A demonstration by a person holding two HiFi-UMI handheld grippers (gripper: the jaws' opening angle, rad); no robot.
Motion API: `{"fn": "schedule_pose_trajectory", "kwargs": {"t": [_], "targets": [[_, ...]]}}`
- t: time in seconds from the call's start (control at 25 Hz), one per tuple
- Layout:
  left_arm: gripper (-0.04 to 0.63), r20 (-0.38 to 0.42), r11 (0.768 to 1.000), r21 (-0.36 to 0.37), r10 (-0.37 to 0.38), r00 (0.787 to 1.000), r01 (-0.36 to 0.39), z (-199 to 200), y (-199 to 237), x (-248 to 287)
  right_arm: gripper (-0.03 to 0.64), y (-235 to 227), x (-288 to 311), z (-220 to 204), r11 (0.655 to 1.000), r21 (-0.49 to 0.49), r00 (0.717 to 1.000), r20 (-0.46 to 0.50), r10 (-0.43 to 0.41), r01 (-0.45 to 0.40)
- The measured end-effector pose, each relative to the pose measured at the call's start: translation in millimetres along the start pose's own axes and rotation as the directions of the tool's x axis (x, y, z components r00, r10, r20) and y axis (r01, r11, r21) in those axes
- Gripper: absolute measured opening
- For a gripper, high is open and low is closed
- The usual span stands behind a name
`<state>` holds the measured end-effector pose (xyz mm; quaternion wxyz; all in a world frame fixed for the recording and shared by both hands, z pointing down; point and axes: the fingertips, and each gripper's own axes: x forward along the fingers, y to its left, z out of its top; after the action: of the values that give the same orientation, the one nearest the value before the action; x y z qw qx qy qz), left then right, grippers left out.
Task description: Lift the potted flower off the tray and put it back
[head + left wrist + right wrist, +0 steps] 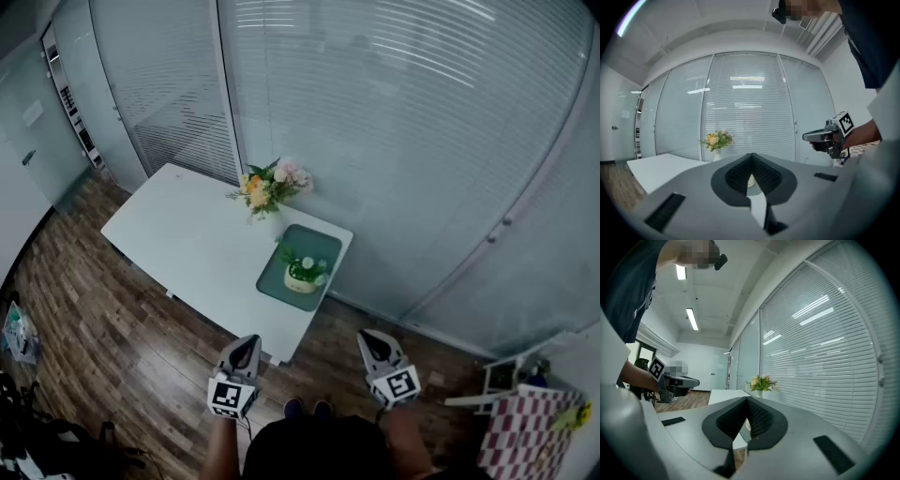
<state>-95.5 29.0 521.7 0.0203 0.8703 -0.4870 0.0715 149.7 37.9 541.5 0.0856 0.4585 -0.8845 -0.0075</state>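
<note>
White table, green tray, one small pot, and two empty grippers well short of it.

White table (187,244) stands skewed against the glass wall, and the green tray (321,242) lies at its right end with its long side running away from the person. The left gripper (247,341) and right gripper (369,337) hang side by side over the wooden floor, short of the table's near corner. Both have their jaws pressed fully together on nothing. The potted flower (305,272) sits upright in the near half of the tray, ahead of the grippers and roughly midway between them, so neither looks clearly nearer. Each gripper view shows it through the notch of its own jaws, so both seem aimed at it. It is a squat cream pot with green leaves and a few white blooms, smaller than the vase of flowers (270,190) beyond the tray.
</note>
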Motion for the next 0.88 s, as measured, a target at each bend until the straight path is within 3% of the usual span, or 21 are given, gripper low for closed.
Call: {"fn": "schedule_pose_trajectory", "kwargs": {"t": [0.08, 0.52, 0.68, 0.88], "targets": [[0.006, 0.006, 1.000, 0.026, -0.003, 1.000, 0.003, -3, 5, 3, 0.002, 0, 4, 2, 1.000, -0.008, 1.000, -0.006, 0.001, -0.001], [0.006, 0.021, 1.000, -0.005, 0.001, 1.000, -0.001, 5, 6, 6, 0.003, -8, 8, 5, 0.999, 0.021, 0.999, -0.019, -0.033, 0.033], [0.008, 0.056, 1.000, -0.002, 0.003, 0.998, -0.003, 17, 4, 6, 0.003, -23, 7, 11, 0.995, 0.066, 0.996, 0.045, -0.083, 0.079], [0.009, 0.078, 1.000, -0.019, 0.003, 0.997, -0.001, 21, 2, 4, 0.005, -19, 4, 18, 0.995, 0.087, 0.994, 0.096, -0.059, 0.050]]}}
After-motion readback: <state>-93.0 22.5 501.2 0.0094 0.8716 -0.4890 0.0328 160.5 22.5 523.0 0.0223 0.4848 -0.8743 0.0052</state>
